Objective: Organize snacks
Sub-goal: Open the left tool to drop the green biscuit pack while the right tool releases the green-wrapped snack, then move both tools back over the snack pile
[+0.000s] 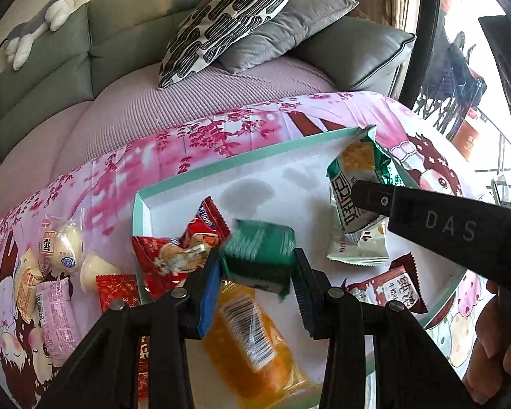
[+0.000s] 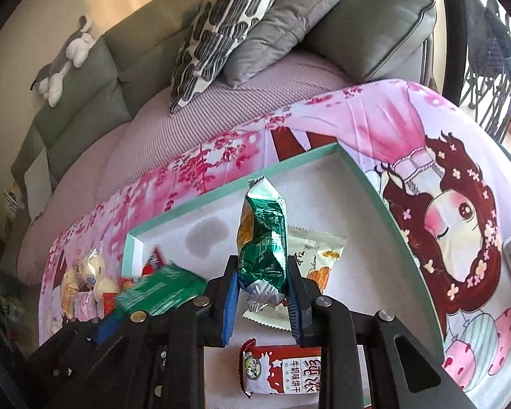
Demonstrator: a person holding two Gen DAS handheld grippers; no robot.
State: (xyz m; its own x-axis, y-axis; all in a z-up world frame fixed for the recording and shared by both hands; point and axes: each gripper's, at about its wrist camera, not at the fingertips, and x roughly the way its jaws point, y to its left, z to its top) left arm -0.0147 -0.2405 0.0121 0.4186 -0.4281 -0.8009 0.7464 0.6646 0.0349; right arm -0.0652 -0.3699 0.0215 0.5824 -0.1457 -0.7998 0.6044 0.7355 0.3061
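Note:
A shallow white tray with a teal rim lies on the pink cartoon cloth. My left gripper is shut on a dark green snack packet, held just above the tray; the packet also shows blurred in the right wrist view. My right gripper is shut on a green and silver snack bag, held upright over the tray; the bag also shows in the left wrist view. In the tray lie a red packet, an orange packet, a white packet and a red biscuit bar.
Loose snacks lie on the cloth left of the tray: white wrapped buns, a pink packet, a small red packet. A grey sofa with cushions and a plush toy stands behind. The person's hand is at the lower right.

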